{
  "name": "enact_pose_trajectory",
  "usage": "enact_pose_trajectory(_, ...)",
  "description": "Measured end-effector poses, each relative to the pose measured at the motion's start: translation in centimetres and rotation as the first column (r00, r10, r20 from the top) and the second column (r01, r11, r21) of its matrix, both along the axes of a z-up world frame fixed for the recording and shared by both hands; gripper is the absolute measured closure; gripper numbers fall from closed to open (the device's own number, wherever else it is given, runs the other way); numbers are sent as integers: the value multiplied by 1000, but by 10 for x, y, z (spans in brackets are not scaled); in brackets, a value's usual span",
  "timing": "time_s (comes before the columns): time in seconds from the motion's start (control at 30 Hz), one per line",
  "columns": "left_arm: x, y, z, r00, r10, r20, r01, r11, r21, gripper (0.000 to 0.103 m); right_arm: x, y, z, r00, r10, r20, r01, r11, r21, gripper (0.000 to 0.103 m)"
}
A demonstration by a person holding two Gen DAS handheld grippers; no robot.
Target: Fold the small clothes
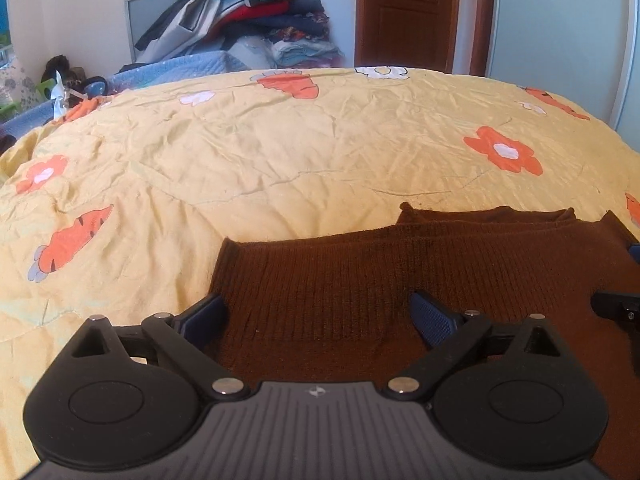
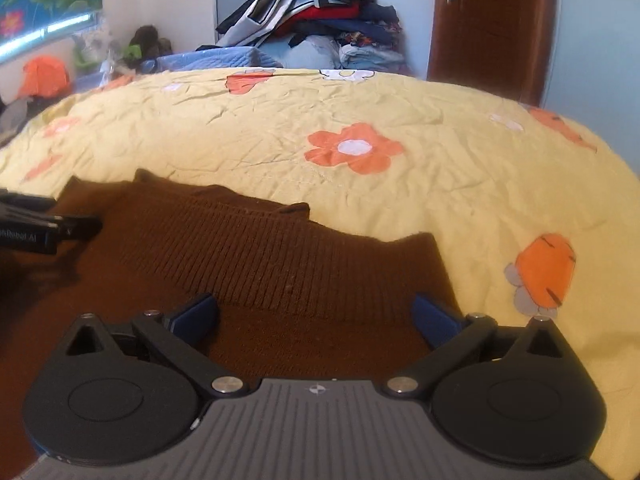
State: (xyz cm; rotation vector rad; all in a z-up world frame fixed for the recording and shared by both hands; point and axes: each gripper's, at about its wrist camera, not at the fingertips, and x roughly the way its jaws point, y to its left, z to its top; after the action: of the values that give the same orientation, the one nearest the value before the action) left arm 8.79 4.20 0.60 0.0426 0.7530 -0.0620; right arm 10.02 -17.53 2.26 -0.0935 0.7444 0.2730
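Observation:
A brown knit sweater (image 1: 360, 276) lies partly folded on the yellow bedspread (image 1: 280, 152). It also shows in the right wrist view (image 2: 248, 264). My left gripper (image 1: 318, 312) is open, its blue fingers spread over the sweater's left part, near its left edge. My right gripper (image 2: 316, 316) is open over the sweater's right part, near its right edge. Nothing is held. The right gripper shows at the right edge of the left wrist view (image 1: 618, 306). The left gripper shows at the left edge of the right wrist view (image 2: 44, 224).
The bedspread (image 2: 400, 200) has orange flower and carrot prints and is wrinkled. A tall pile of clothes (image 1: 248, 12) stands beyond the bed's far edge. A brown door (image 1: 406, 12) is at the back right.

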Motion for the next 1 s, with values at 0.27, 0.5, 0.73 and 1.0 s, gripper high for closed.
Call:
enact_pose_trajectory(0.27, 0, 1, 0, 1000, -2, -1, 2, 1000, -5, 2, -23, 3, 31, 996, -49, 77, 47, 998, 32, 0)
enact_pose_trajectory(0.5, 1, 1, 1, 1000, -1, -1, 1, 1000, -11, 1, -15, -5, 0, 1000, -27, 12, 27, 999, 40, 0)
enact_pose_trajectory(0.73, 1, 0, 5, 999, 19, -27, -19, 1000, -5, 0, -16, 0, -2, 999, -30, 22, 30, 999, 20, 0)
enact_pose_trajectory(1.0, -46, 6, -1, 1000, 9, -1, -9, 1000, -5, 0, -17, -1, -2, 999, -33, 26, 33, 999, 26, 0)
